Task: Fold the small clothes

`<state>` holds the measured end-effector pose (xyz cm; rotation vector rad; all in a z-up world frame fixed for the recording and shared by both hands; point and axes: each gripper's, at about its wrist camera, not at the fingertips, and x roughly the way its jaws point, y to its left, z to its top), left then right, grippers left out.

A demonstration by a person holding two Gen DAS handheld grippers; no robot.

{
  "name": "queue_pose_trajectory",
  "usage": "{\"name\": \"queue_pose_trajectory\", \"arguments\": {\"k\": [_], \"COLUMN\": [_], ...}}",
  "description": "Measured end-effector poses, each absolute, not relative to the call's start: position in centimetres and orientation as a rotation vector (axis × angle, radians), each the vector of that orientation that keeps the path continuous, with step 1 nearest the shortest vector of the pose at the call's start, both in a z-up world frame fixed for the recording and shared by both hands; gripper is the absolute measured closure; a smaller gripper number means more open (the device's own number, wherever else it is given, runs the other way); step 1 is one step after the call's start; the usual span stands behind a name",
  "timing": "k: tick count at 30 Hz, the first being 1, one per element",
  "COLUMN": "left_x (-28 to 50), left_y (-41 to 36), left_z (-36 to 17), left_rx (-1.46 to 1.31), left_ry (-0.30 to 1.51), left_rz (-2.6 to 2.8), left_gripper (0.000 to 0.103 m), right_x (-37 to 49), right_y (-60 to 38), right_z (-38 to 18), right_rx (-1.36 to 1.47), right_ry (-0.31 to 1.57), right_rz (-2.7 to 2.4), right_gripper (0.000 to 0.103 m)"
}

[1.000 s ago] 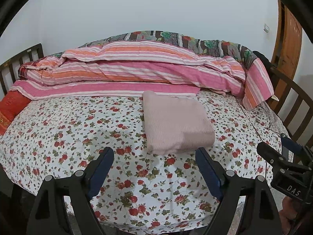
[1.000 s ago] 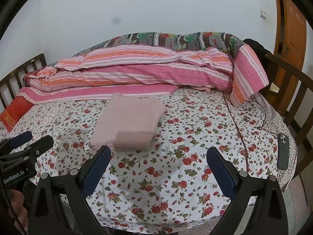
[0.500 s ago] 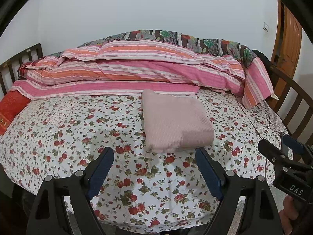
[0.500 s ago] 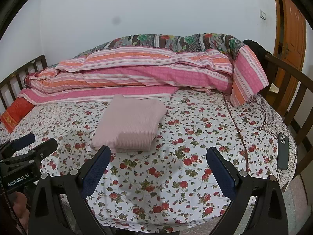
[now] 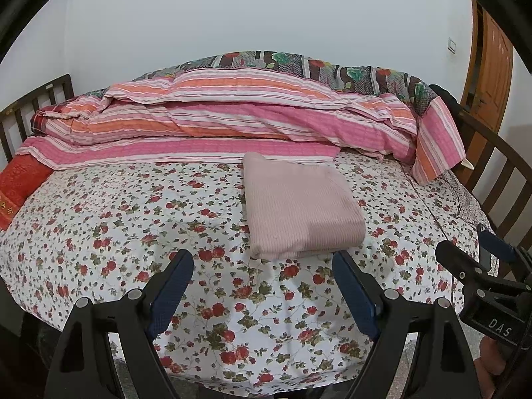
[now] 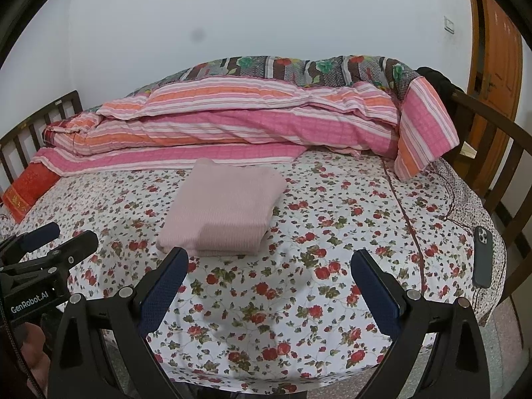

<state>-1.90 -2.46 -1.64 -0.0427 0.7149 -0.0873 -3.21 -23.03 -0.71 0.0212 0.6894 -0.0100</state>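
sweater looks folded on bed; my left gripper and right gripper gape empty. keep clear, don't snag edges.

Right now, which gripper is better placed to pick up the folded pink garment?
Left, marginally. The folded pink garment lies just beyond the open left gripper, partly within its gap. The open right gripper aims mostly at bare floral sheet, the garment off by its left finger.
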Motion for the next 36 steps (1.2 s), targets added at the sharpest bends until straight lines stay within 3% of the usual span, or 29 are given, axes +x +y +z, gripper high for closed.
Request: {"name": "queue_pose_trajectory", "arguments": {"k": [36], "left_x": [-1.37], "left_y": [-2.01], "left_z": [-1.4], "left_rx": [-0.034], "left_ry": [0.704], "left_rz": [-0.069], "left_gripper": [0.018], "right_x": [-2.86], "right_y": [-23.57], "right_z": [-0.58], "right_rx": [0.016], "right_ry": [0.68], "right_rz": [-0.002], "right_gripper": [0.006]}}
